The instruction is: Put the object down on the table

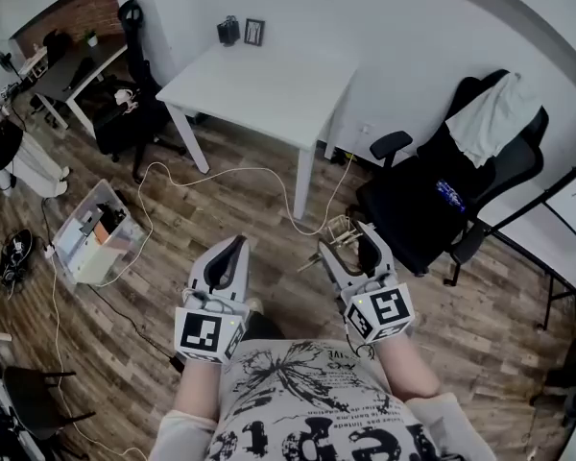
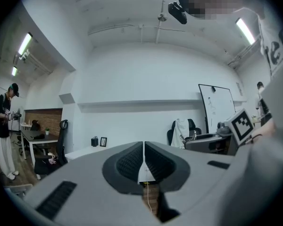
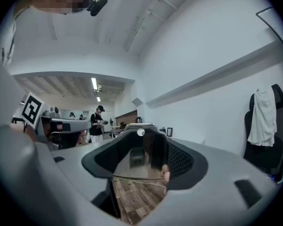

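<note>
Object's not on the worktop yet, R tongs have it

L tongs (image 2: 144, 146) are closed tight w/ nothing in them. R tongs (image 3: 142, 134) stand wide, clamped on a see-thru object (image 3: 140, 161); looks glassy, can't tell exactly what it is tbh. I've got both held low, just in front of the person's shirt (image 1: 307, 401), over the wood floor (image 1: 173, 257). The white worktop (image 1: 259, 89) sits up ahead, well apart from the object, w/ a small picture frame (image 1: 253, 32) at its back edge by the wall. Black office chair (image 1: 442, 200) off to the right.
</note>
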The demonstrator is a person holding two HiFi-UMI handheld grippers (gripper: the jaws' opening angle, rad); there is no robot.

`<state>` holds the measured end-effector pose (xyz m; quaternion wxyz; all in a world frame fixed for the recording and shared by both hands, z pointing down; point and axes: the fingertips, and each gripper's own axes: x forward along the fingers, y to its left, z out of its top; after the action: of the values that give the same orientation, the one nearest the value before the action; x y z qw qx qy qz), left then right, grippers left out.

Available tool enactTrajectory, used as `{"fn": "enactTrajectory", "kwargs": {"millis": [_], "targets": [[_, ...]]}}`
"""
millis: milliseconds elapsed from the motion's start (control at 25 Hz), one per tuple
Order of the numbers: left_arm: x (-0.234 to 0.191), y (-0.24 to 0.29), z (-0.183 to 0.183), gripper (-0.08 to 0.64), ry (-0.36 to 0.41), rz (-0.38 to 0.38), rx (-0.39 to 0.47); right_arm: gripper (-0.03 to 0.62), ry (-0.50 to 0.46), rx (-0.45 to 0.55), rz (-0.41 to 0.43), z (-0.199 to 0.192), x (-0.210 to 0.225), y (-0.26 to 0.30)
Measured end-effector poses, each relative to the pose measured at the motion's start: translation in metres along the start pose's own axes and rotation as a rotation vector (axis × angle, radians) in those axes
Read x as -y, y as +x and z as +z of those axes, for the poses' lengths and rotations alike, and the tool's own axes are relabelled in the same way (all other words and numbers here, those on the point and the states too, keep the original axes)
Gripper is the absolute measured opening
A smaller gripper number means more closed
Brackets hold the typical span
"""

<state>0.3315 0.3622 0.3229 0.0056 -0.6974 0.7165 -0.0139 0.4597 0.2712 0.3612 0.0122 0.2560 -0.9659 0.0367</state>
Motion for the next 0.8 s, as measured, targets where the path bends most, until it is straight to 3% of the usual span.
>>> {"fn": "enactTrajectory", "kwargs": {"millis": [400, 800], "targets": [[-0.087, 0.043, -0.016, 0.012, -0.032, -0.008, -0.022, 0.278, 0.056, -0.003, -0.070, -0.002, 0.003, 0.091], [-0.200, 0.084, -0.016, 0.012, -0.033, -0.003, -0.036, 0.278, 0.029, -0.035, -0.079, 0.000, -0.019, 0.214]]}}
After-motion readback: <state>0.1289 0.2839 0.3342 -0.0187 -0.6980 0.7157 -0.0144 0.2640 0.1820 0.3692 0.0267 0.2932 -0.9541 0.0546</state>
